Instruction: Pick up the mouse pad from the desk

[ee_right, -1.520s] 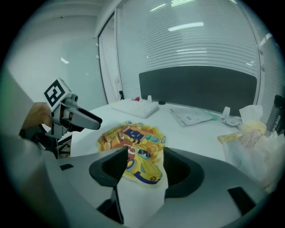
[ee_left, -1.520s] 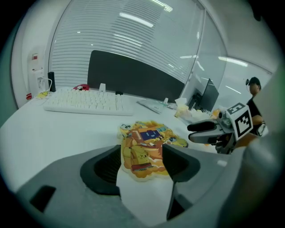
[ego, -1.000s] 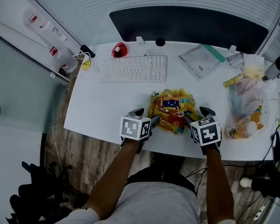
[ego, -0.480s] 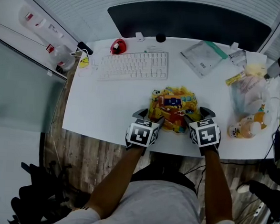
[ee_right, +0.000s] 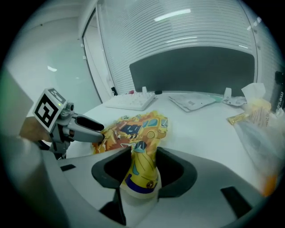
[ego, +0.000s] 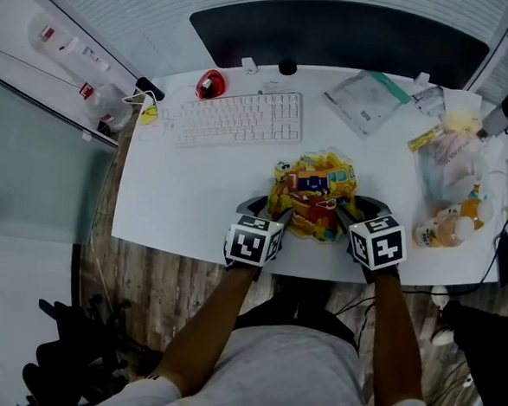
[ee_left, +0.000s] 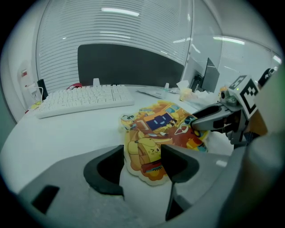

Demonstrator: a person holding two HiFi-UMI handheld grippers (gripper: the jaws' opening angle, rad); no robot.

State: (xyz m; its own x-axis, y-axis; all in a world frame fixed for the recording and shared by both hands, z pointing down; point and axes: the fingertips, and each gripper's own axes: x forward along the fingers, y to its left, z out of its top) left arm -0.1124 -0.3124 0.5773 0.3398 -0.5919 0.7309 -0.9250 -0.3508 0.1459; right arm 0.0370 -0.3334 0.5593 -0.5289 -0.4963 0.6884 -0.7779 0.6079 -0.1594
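Note:
The mouse pad, yellow with cartoon print, lies crumpled near the front edge of the white desk. My left gripper is at its near left corner. In the left gripper view that corner lies face up between the closing jaws without being pinched. My right gripper is at the near right corner. In the right gripper view the pad stands folded on edge, squeezed by the closing jaws. Each view shows the other gripper's fingers: right, left.
A white keyboard and a red mouse sit at the back left. A clear plastic pouch lies at the back. Bags and packets crowd the desk's right end. A dark screen stands behind.
The left gripper slid right to the pad's near left corner. Both pairs of jaws have narrowed around the corners, and the pad is bunched up slightly more.

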